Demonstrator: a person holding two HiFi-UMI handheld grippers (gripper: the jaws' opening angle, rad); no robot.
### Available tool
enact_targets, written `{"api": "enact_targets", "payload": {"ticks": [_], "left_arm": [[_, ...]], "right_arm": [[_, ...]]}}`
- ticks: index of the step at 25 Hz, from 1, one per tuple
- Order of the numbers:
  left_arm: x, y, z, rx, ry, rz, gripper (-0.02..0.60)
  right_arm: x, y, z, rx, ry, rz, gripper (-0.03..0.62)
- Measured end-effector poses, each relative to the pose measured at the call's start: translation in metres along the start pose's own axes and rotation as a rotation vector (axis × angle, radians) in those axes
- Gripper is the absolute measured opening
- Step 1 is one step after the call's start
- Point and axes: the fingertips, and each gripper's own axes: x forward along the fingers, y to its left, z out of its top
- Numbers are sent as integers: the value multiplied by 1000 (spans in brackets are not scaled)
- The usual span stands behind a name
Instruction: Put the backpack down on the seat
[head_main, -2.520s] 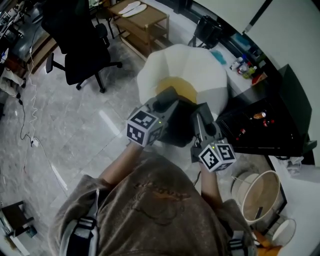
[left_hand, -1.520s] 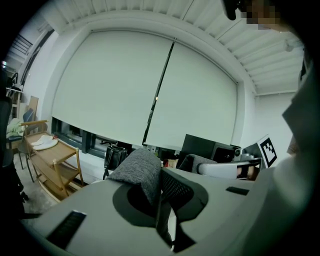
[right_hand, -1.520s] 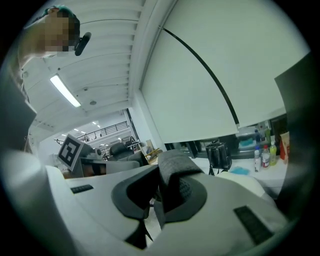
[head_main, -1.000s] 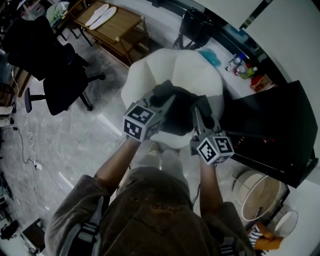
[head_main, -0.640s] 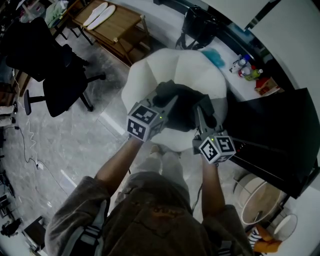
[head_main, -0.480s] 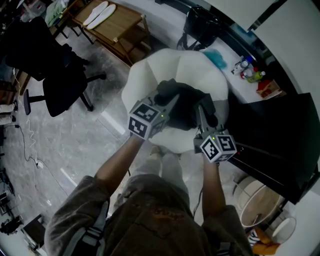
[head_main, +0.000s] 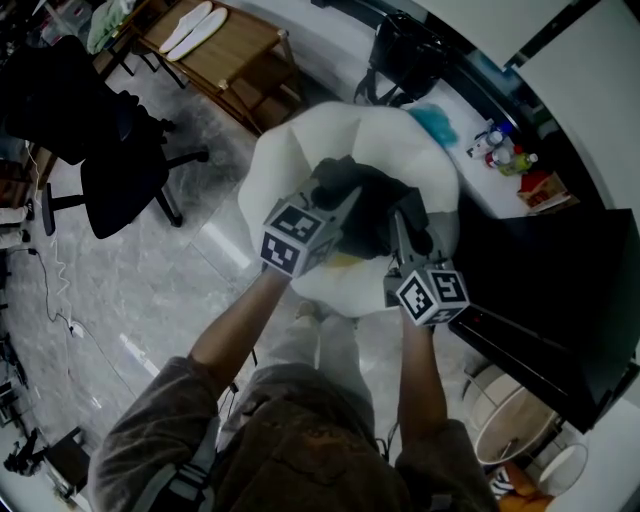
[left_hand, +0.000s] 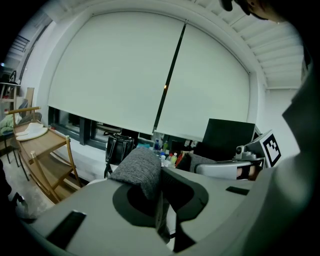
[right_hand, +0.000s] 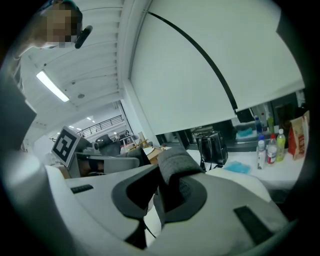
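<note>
Evidently the set-down step: dark backpack (head_main: 365, 212) hangs over white seat (head_main: 285, 165), contact unclear. Left gripper (head_main: 336, 198) & right gripper (head_main: 402, 224) each clench its grey fabric. Next, probably: settle it onto seat, then release both.

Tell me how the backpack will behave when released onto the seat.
Likely floppy: the backpack is soft grey fabric, and its strap folds over where the left gripper pinches it. It will probably slump rather than stand. The seat looks cupped, so it should stay put.
</note>
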Motion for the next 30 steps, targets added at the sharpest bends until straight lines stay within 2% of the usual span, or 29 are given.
{"api": "enact_targets", "payload": {"ticks": [10, 15, 30], "left_arm": [[30, 15, -35, -3, 32, 2, 31], [40, 18, -38, -5, 8, -8, 32], [46, 16, -69, 3, 17, 8, 31]], "right_arm": [[18, -28, -34, 15, 25, -17, 28], [25, -33, -40, 17, 4, -5, 28], [38, -46, -65, -2, 26, -82, 31]]}}
